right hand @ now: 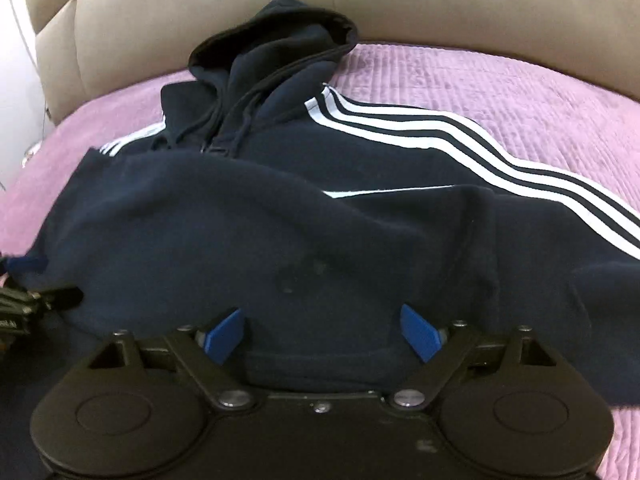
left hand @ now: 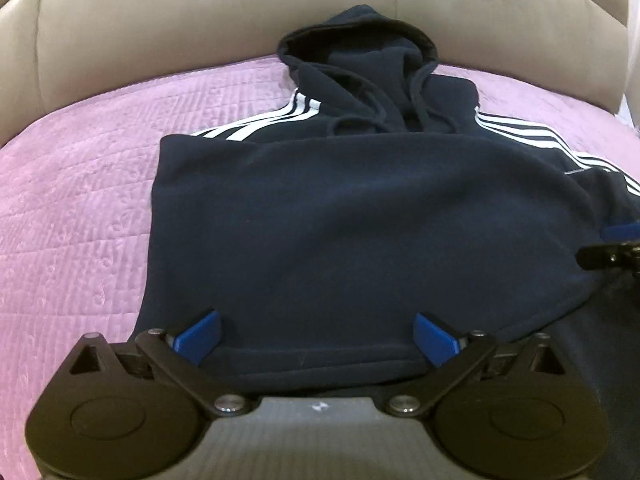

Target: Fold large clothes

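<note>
A navy hoodie (left hand: pixel 360 220) is seen spread on a pink quilted bedspread (left hand: pixel 72 184), its hood (left hand: pixel 352 52) at twelve o'clock against a padded beige headboard (left hand: pixel 180 12). The lower half appears to be folded up over the chest, so the long axis now runs from nine to three o'clock. The left gripper (left hand: pixel 318 338) is held with its jaws spread wide and nothing pinched – the folded edge lies just below and between the blue pads. The right gripper (right hand: pixel 322 332) is likewise spread and empty over the same edge. A white-striped sleeve (right hand: pixel 500 168) is shown running out to three o'clock in the right view; only a sliver of it is caught in the left – so the right gripper is judged nearer for folding it in.
</note>
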`<state>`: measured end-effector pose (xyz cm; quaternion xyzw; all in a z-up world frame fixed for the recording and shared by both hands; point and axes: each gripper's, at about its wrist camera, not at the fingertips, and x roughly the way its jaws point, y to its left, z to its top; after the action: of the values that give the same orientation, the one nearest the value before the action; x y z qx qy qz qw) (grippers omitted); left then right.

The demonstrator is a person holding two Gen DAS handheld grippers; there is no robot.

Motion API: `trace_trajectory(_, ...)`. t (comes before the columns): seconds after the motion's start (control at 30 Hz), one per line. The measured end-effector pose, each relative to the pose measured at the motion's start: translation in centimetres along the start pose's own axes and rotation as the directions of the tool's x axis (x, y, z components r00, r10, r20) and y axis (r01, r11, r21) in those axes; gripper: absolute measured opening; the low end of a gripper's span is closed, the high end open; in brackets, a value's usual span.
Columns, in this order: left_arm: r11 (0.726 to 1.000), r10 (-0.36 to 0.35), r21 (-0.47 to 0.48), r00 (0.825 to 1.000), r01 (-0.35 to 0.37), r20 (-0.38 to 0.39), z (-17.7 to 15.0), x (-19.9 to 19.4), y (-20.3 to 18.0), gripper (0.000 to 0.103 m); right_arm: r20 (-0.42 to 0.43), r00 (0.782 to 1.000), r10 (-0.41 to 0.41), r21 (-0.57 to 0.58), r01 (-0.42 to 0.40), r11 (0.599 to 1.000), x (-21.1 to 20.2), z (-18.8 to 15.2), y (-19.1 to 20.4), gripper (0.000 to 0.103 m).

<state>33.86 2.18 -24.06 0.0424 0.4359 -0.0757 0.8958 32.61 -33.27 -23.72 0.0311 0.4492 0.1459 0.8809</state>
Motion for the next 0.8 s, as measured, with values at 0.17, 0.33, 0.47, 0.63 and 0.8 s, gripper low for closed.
trace_trajectory(0.17, 0.998, 0.042, -0.037, 0.999, -0.043, -0.013, 0.2, 0.4, -0.5, 0.103, 0.007, 0.998, -0.061, -0.007, 0.061, 0.998, 0.5, 0.1, 1.2, 0.103)
trace_trajectory(0.33, 0.998, 0.048, -0.035, 0.999, -0.048, 0.004, 0.1, 0.7, -0.4, 0.103, 0.050, 0.997, -0.058, 0.012, 0.057, 0.998, 0.4, -0.3, 1.1, 0.103)
trace_trajectory(0.47, 0.998, 0.057, -0.033, 0.998, -0.057, 0.010, 0.0, 0.5, -0.6, 0.103, 0.109, 0.994, 0.024, 0.073, -0.032, 0.997, -1.2, -0.4, -0.7, 0.102)
trace_trajectory(0.63, 0.998, 0.048, -0.034, 0.999, -0.047, 0.007, 0.0, 0.4, -0.5, 0.103, 0.250, 0.955, 0.160, 0.371, -0.247, 0.895, -6.0, -1.1, -8.6, 0.102)
trace_trajectory(0.8, 0.998, 0.047, -0.033, 0.998, -0.046, 0.029, -0.4, 0.3, -0.5, 0.103, 0.313, 0.948, 0.062, 0.674, -0.267, 0.689, -11.3, -5.5, -20.5, 0.102)
